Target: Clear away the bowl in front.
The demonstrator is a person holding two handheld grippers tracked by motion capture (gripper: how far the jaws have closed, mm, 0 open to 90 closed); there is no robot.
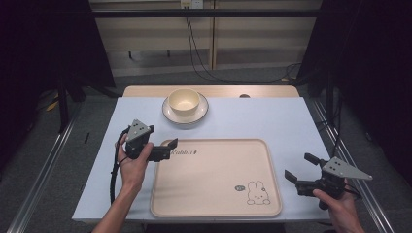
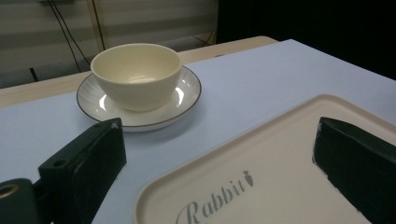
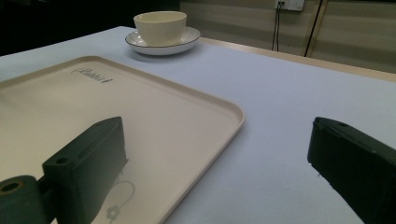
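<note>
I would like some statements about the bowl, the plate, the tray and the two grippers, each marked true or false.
1. The bowl stands on the plate. True.
2. The tray holds the bowl. False: nothing lies in the tray, and the bowl is on the plate beyond the tray's far edge.
3. The left gripper has its jaws apart and holds nothing. True.
4. The right gripper is shut on the tray's rim. False: its jaws are open and it hovers beside the tray's right edge.
5. The tray shows a rabbit drawing near its right front corner. True.
6. The bowl lies tipped on its side. False: it stands upright.
</note>
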